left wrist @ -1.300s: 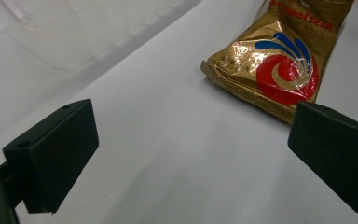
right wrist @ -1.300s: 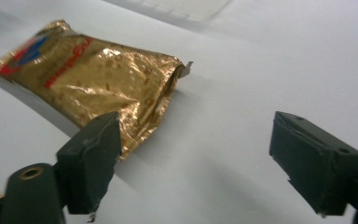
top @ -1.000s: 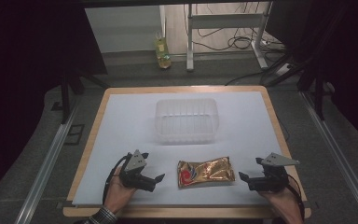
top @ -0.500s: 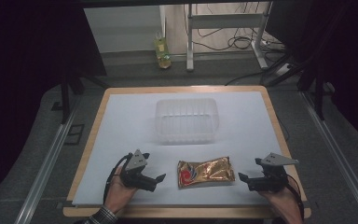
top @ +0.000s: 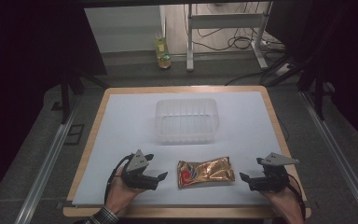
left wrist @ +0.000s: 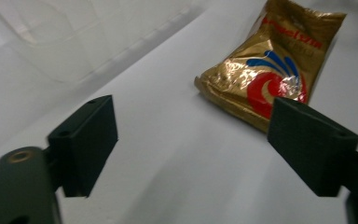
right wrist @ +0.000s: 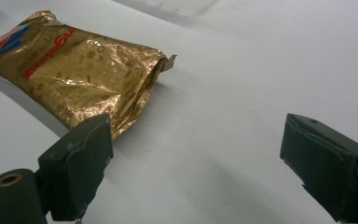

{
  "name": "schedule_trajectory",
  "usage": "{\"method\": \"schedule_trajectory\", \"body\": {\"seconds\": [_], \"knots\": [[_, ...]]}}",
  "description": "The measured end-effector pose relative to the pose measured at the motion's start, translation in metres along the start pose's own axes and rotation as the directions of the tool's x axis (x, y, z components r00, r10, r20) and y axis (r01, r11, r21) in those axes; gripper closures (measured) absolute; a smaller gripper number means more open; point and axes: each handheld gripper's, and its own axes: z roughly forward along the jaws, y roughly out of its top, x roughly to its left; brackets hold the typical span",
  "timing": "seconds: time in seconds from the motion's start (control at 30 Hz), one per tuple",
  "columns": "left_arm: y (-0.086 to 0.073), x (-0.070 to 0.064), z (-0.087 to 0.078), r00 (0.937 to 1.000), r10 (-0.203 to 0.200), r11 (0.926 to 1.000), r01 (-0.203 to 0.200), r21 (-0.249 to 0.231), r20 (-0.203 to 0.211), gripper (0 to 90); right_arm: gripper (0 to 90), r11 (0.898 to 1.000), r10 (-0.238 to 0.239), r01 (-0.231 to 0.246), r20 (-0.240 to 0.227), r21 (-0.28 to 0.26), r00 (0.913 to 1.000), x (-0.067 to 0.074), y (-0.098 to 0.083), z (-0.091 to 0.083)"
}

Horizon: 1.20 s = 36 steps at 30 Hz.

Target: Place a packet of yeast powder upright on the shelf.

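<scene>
— Two grippers, one packet, and nothing lifted yet, as far as I can judge. The gold foil packet (top: 206, 171) lies flat on the white table sheet (top: 121, 121) near the near edge, between the two hands.

— How do the jaws stand?

— The left gripper (top: 161, 176) sits just left of the packet, pointing toward it. Its jaws have just been closing a little, yet they stand spread with bare sheet between them; in the left gripper view the packet (left wrist: 270, 65) lies beyond the pads, apart from them. The right gripper (top: 244, 178) waits just right of the packet, jaws spread wide and holding nothing; in the right gripper view the packet's crimped end (right wrist: 74, 70) lies just past one pad.

— And the tub?

— The clear plastic container (top: 187, 120) stands farther off, near the middle of the sheet, with nothing visible inside.

— So what's left?

— Nearly everything, I'd say: closing on the packet, lifting it, and carrying it to the container, if that is where it belongs.
</scene>
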Motion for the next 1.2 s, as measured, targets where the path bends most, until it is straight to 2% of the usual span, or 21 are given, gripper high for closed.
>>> {"method": "schedule_trajectory", "body": {"seconds": [0.1, 0.4, 0.53, 0.77, 0.87, 1.0, 1.2], "knots": [[0.002, -0.001, -0.001, 0.9999, -0.001, 0.9999, 0.001, -0.016, 0.012, 25.8, 9.7, 1.000, 0.003, -0.003, 0.005, -0.002, 1.0000, -0.001, 0.000, -0.001], [0.008, -0.008, 0.004, 0.9981, 0.019, 0.9996, -0.017, -0.024, 0.059, 48.5, 9.8, 1.000, 0.007, -0.007, 0.004, 0.004, 1.0000, -0.003, 0.000, -0.001], [0.012, -0.012, 0.008, 0.9963, 0.034, 0.9991, -0.033, -0.026, 0.079, 54.2, 9.8, 1.000, 0.010, -0.010, 0.002, 0.005, 1.0000, -0.002, 0.000, -0.001], [0.018, -0.020, 0.022, 0.9918, 0.055, 0.9984, -0.054, -0.016, 0.115, 68.5, 10.2, 1.000, 0.017, -0.017, -0.012, 0.008, 0.9998, -0.002, 0.000, 0.000], [0.021, -0.025, 0.027, 0.9900, 0.072, 0.9974, -0.071, -0.014, 0.122, 77.1, 10.2, 1.000, 0.017, -0.017, -0.014, 0.011, 0.9997, -0.002, 0.000, 0.000], [0.024, -0.029, 0.034, 0.9899, 0.074, 0.9972, -0.074, -0.004, 0.120, 88.3, 10.3, 1.000, 0.017, -0.017, -0.012, 0.012, 0.9998, -0.002, 0.000, 0.000], [0.029, -0.034, 0.042, 0.9870, 0.088, 0.9962, -0.086, -0.015, 0.135, 89.5, 10.5, 1.000, 0.015, -0.015, -0.008, 0.024, 0.9999, -0.002, 0.000, 0.001]]}}
